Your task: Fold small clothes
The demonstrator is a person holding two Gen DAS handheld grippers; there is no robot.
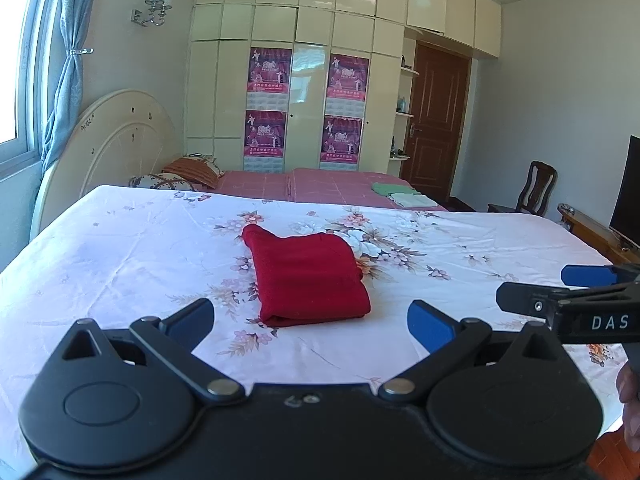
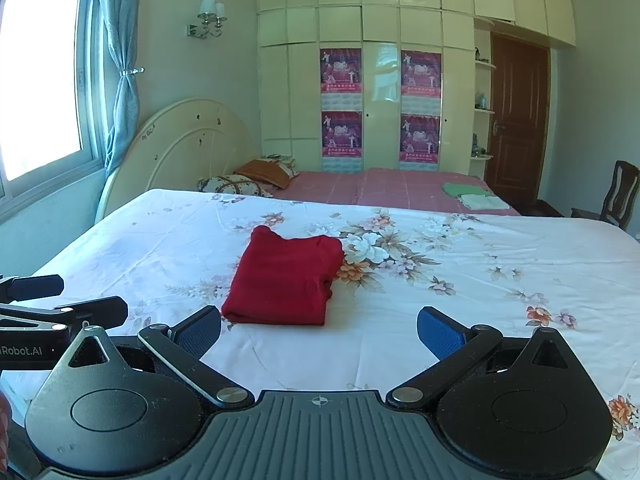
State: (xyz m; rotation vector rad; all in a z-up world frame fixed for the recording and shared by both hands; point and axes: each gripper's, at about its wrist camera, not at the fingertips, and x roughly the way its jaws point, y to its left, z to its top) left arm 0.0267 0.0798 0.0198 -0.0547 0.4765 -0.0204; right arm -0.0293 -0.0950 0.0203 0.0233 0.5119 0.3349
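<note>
A red garment point(image 1: 308, 276) lies folded into a compact rectangle on the white floral sheet point(image 1: 120, 248); it also shows in the right wrist view point(image 2: 284, 280). My left gripper point(image 1: 312, 326) is open and empty, hovering just short of the garment's near edge. My right gripper point(image 2: 320, 332) is open and empty, also just short of the garment. The right gripper shows at the right edge of the left wrist view point(image 1: 556, 290), open. The left gripper shows at the left edge of the right wrist view point(image 2: 72, 296), open.
A pink-covered bed point(image 2: 400, 188) behind holds a green and white folded pile point(image 2: 476, 196) and pillows point(image 2: 248, 180). A cream wardrobe with posters, a brown door point(image 2: 516, 120), a chair point(image 2: 616, 196), a TV point(image 1: 628, 188) and a window at left surround it.
</note>
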